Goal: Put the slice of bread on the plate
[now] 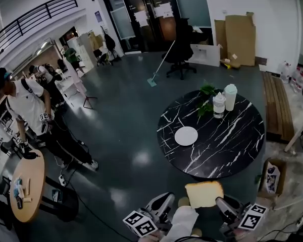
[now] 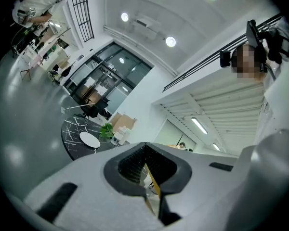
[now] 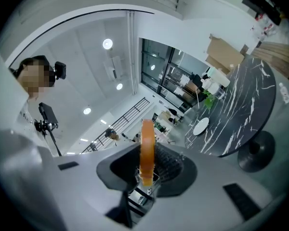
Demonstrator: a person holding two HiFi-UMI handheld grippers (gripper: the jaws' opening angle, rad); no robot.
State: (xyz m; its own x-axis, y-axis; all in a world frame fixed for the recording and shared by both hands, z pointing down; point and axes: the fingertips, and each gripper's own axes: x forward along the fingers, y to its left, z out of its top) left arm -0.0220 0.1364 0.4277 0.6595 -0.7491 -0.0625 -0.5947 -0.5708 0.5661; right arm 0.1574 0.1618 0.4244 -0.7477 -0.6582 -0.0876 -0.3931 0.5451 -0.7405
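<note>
Two grippers, one bread (image 1: 204, 194) slice, short of the table (image 1: 237, 150).
Left gripper (image 1: 170, 203) and right gripper (image 1: 223, 204) each pinch an opposite edge of the bread, probably to keep the soft slice flat. It hangs in the air just off the table's near edge. Plate (image 1: 186, 135) sits bare toward the table's left edge, well apart, so the bread needs carrying forward.
</note>
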